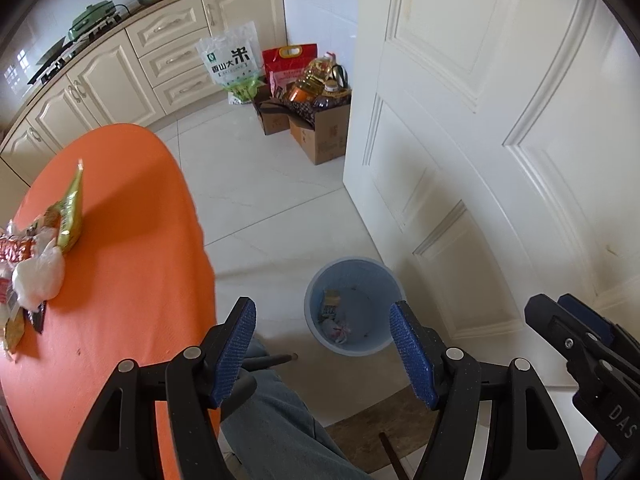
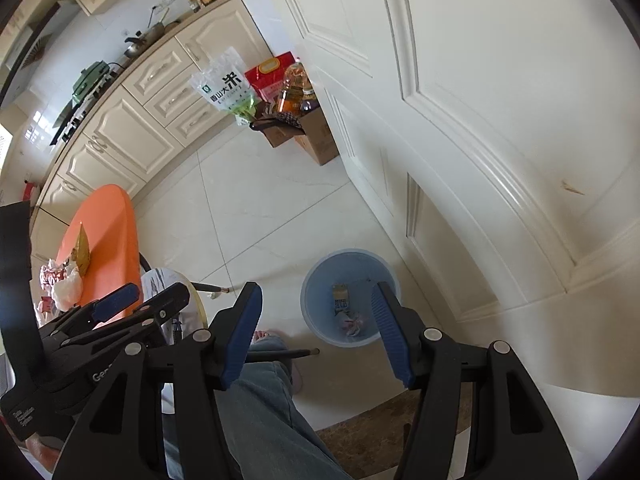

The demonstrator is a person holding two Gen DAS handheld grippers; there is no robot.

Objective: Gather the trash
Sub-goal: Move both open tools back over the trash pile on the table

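Pale blue plastic, round and ribbed, the waste bin (image 1: pixel 354 304) stood on the white tiled floor (image 1: pixel 256 200) just beside the white panelled door (image 1: pixel 480 120). Inside it we saw 1 yellow-and-blue packet (image 1: pixel 330 305) and some crumpled pinkish wrapping (image 1: pixel 338 330) on the bottom.

We held the left gripper (image 1: pixel 323 350) above the floor, its 2 blue-padded jaws wide apart with nothing between them; the bin showed through the gap. The right gripper (image 2: pixel 316 332) hung likewise over the bin, its jaws also spread and holding nothing. In the left wrist view the right gripper showed at the lower right edge.

The rest of the trash lay on the round orange-covered table (image 1: pixel 132 240), gathered at its left edge: a gold-and-green foil wrapper (image 1: pixel 72 208) standing tilted, a crumpled white plastic bag (image 1: pixel 38 278) touching it, and red-and-white snack wrappers (image 1: pixel 14 248) beside that, with more packets near the table's near-left rim.

Our blue-jeaned leg (image 1: pixel 276 420) sat below the left gripper. Along the far wall ran cream kitchen cabinets (image 1: pixel 120 72), and 2 cardboard boxes (image 1: pixel 316 128) of bottles and bags stood at the door's far edge.
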